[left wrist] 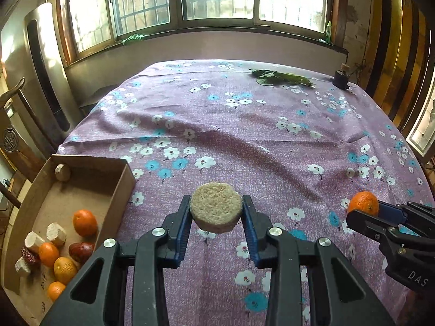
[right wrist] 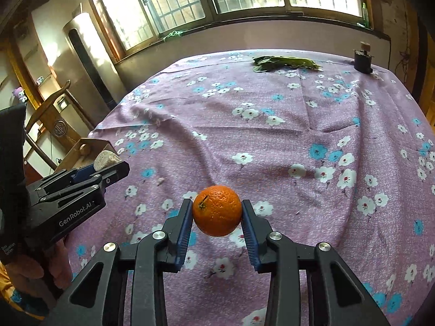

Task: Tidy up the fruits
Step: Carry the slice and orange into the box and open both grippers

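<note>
My left gripper (left wrist: pixel 216 212) is shut on a round beige rice cake (left wrist: pixel 216 203), held above the purple floral tablecloth (left wrist: pixel 244 125). My right gripper (right wrist: pixel 217 213) is shut on an orange (right wrist: pixel 217 210), also held above the cloth. In the left wrist view the right gripper (left wrist: pixel 364 212) with its orange (left wrist: pixel 363 202) is at the right edge. In the right wrist view the left gripper (right wrist: pixel 108 167) with the rice cake (right wrist: pixel 104 159) is at the left. A cardboard box (left wrist: pixel 119 187) at the left holds several oranges (left wrist: pixel 84 222), red dates (left wrist: pixel 81 251) and white chunks (left wrist: pixel 56 234).
Green leaves (left wrist: pixel 280 78) and a small dark jar with a cork (left wrist: pixel 341 77) lie at the table's far edge. A tall grey appliance (left wrist: pixel 43 76) and a wooden chair (right wrist: pixel 54 114) stand to the left. Windows run behind the table.
</note>
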A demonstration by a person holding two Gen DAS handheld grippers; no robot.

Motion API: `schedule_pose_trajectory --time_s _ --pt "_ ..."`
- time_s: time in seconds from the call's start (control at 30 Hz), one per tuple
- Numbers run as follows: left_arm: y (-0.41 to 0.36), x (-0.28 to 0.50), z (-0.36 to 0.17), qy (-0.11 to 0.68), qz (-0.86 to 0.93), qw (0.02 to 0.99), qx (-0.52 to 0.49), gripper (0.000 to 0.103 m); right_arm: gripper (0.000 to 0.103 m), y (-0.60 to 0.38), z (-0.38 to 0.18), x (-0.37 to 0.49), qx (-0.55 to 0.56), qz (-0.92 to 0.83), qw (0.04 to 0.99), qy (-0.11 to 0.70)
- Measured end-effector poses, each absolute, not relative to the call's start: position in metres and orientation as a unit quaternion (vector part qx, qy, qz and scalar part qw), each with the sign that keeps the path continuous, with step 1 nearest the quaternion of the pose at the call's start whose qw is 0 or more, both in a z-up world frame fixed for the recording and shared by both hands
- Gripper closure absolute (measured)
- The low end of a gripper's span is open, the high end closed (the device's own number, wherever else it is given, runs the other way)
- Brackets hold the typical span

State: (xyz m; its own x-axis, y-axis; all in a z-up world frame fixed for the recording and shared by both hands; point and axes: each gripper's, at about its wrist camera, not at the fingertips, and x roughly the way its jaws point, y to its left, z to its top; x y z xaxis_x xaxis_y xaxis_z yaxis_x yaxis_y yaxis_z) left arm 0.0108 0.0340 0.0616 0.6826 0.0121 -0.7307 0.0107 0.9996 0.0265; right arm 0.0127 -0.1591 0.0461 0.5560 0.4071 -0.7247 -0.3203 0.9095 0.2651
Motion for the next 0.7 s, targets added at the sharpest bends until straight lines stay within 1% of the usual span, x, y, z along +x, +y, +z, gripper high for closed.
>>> schedule_pose_trajectory --time_s 0.4,0.7 --pt "0.071 -0.034 0.071 0.381 0.030 0.924 0.014 0.069 0.064 -0.101 0.054 -0.016 0.025 0.255 0.873 0.416" --pt "0.125 -0.060 0.077 0.373 0.073 0.925 -0.003 0.069 0.064 -0.048 0.059 -0.022 -0.004 0.302 0.859 0.414"
